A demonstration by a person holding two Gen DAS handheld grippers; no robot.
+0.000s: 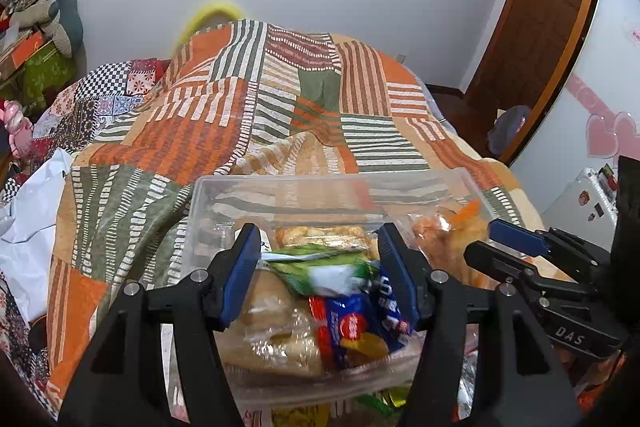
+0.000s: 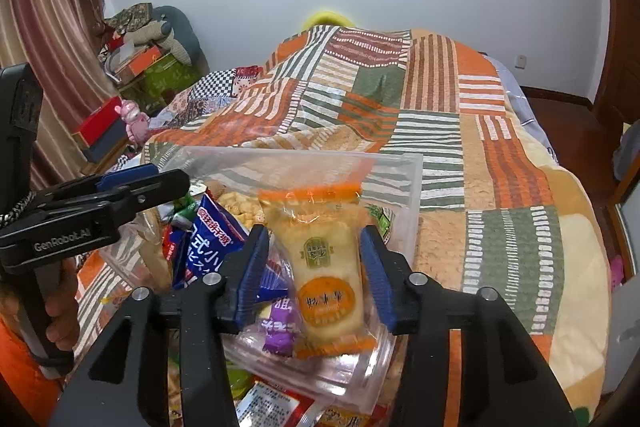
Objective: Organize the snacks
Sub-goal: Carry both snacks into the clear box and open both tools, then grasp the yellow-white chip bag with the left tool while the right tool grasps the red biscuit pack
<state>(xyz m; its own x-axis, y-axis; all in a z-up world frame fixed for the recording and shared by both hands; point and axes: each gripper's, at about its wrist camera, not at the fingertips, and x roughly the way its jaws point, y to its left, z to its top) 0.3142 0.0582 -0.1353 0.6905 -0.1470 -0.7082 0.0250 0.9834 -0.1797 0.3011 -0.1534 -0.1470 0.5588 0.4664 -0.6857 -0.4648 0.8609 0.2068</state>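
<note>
A clear plastic box (image 1: 280, 187) sits on the bed and also shows in the right wrist view (image 2: 404, 179). It holds several snack packs: a green pack (image 1: 320, 267), a blue pack (image 1: 352, 323) (image 2: 212, 239) and a pale bread pack (image 1: 272, 327). My left gripper (image 1: 318, 251) is open over the box, its jaws either side of the green pack, and shows from the side in the right wrist view (image 2: 160, 183). My right gripper (image 2: 316, 247) is shut on an orange-and-yellow cake pack (image 2: 324, 275), held upright over the box. It appears in the left wrist view (image 1: 496, 239).
A patchwork orange, green and white blanket (image 1: 280, 99) covers the bed. More loose snack packs (image 2: 272, 403) lie under the box's near edge. Boxes and a pink toy (image 2: 136, 123) stand at the left. A wooden door (image 1: 552, 7) is at the right.
</note>
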